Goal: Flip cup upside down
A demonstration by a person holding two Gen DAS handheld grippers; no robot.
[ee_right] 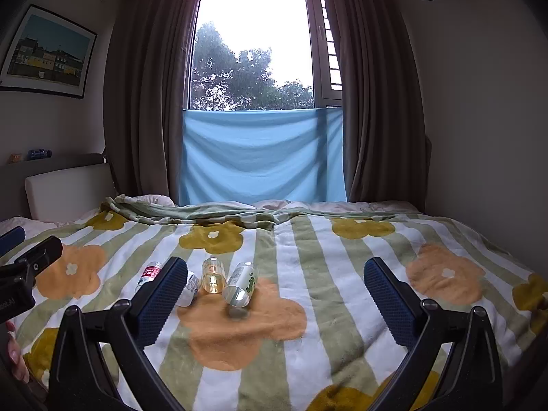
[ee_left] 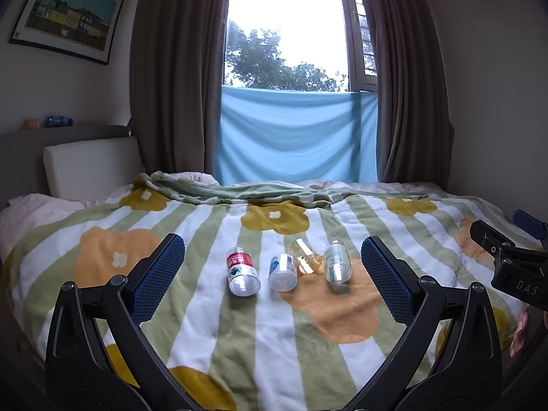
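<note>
Four small clear cups lie on their sides on the bed's flowered blanket (ee_left: 212,308): red-labelled cup (ee_left: 241,270) (print unreadable), blue-labelled cup (ee_left: 283,271), amber cup (ee_left: 306,257), green-printed cup (ee_left: 337,262). Left hand-held gripper (ee_left: 274,274) and right hand-held gripper (ee_right: 275,291) both gape wide, released; "DAS" shows on the right one.

Blown-out window (ee_left: 284,24) backlight, dim room, fisheye-bent dark corners

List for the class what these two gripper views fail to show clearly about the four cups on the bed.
- Blue-label cup: in the right wrist view, largely hidden behind the right gripper's left finger.
- Red-label cup: label text too small to read in the left wrist view; partly covered in the right.
- Amber cup and green-label cup: whether they touch is unclear.
- Left gripper: its body is cut off by the frame's bottom edge.
</note>
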